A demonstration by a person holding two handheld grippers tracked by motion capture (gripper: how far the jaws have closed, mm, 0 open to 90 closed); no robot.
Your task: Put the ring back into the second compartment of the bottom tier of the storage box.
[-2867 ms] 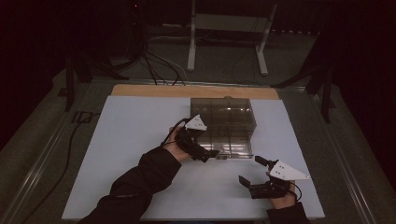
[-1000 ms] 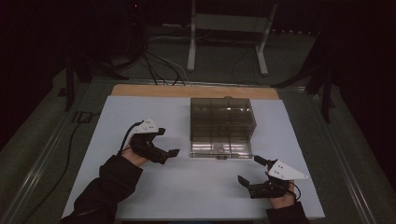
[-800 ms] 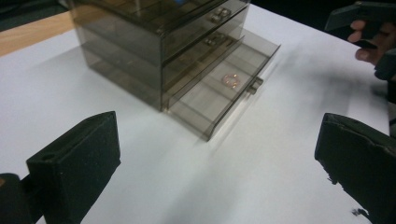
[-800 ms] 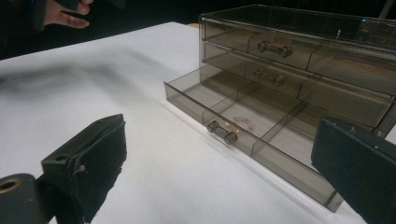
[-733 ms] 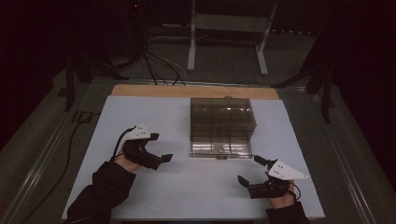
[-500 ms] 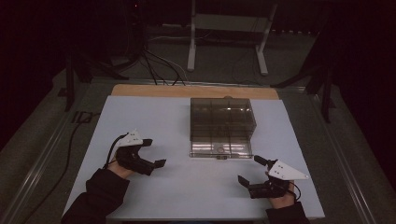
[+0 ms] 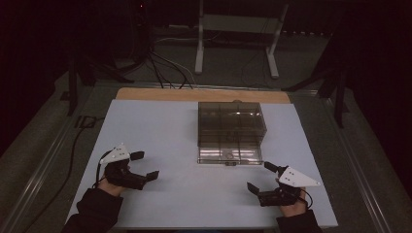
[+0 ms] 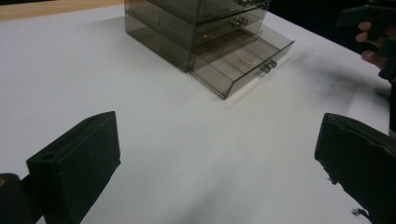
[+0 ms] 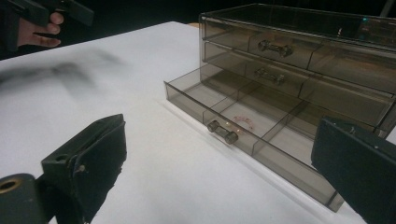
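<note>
A smoky clear-plastic drawer box sits mid-tabletop, bottom drawer pulled out. Left gripper and right gripper gape wide, empty, near the front corners.

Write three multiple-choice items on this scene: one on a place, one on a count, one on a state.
1. Where does the small pink thing lie?
A. in the open bottom drawer's middle compartment
B. on top of the organiser
C. on the bare table

2. How many drawer levels has the smoky clear organiser?
A. one
B. three
C. five

3. How is the bottom drawer?
A. shut
B. taken out
C. pulled open

Answers: 1 A, it lies behind the drawer's knob between two dividers. 2 B, the right gripper view shows three stacked fronts. 3 C, it juts forward of the two above.
</note>
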